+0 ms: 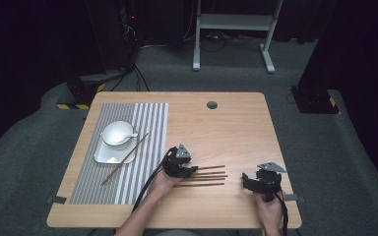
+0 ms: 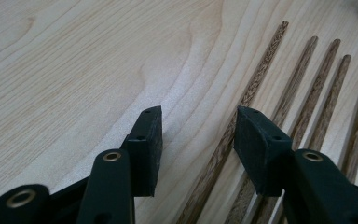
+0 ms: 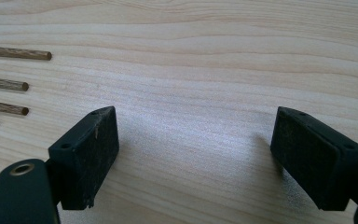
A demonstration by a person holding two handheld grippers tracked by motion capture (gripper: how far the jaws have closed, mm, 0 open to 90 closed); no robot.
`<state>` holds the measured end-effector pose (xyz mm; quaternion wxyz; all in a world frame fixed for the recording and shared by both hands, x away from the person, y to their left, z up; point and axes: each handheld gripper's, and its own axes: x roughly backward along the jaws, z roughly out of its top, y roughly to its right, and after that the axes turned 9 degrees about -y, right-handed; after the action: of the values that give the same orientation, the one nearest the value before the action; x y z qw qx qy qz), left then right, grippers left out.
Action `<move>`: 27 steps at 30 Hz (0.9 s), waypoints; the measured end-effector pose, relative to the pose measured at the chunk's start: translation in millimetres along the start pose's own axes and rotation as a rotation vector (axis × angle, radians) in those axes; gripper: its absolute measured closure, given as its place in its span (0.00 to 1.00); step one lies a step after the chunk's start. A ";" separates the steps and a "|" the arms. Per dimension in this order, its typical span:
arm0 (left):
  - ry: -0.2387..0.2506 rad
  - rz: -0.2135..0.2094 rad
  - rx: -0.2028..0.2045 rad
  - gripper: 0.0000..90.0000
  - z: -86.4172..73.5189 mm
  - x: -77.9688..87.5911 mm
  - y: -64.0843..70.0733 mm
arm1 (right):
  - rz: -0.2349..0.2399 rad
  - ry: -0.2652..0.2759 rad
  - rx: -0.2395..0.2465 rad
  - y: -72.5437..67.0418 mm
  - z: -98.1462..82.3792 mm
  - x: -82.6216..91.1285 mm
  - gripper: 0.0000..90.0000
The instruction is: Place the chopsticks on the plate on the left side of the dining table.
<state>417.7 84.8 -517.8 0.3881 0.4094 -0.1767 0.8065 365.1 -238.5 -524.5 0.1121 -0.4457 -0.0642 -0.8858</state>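
Note:
Several brown wooden chopsticks (image 1: 210, 176) lie side by side on the wooden table (image 1: 226, 128), just right of my left gripper (image 1: 192, 170). In the left gripper view the gripper (image 2: 198, 114) is open low over the wood. The leftmost chopstick (image 2: 261, 70) runs in between the jaws close to the right pad (image 2: 256, 144), and the pads do not press on it. My right gripper (image 1: 247, 180) rests near the table's front right. In its own view it (image 3: 193, 116) stands wide open over bare wood, with chopstick tips (image 3: 16, 85) off to its left.
A grey-and-white striped placemat (image 1: 147, 147) covers the table's left part. On it stands a white plate (image 1: 103, 156) with a white bowl and spoon (image 1: 118, 132), and one chopstick (image 1: 125, 157) lies slanted across the plate. A round cable hole (image 1: 211, 104) is at the far edge.

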 end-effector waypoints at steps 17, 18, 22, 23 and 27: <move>0.008 0.021 0.045 0.58 -0.3 0.0 -9.7 | 0.000 0.000 0.000 0.0 0.0 0.0 0.17; 0.007 0.023 0.045 0.58 -0.1 0.0 -10.6 | 0.000 0.000 0.000 0.0 0.0 0.0 0.17; 0.007 0.029 0.053 0.58 0.1 0.0 -12.9 | 0.000 0.000 0.000 0.0 0.0 0.0 0.17; 0.007 0.030 0.055 0.58 0.1 0.1 -13.3 | 0.000 0.000 0.000 0.0 0.0 0.0 0.17; 0.008 0.033 0.065 0.59 -0.4 0.5 -15.9 | 0.000 0.000 0.000 0.0 0.0 0.0 0.17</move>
<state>429.6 95.4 -518.1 0.3621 0.4156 -0.1554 0.8197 365.1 -238.5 -524.5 0.1123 -0.4456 -0.0643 -0.8858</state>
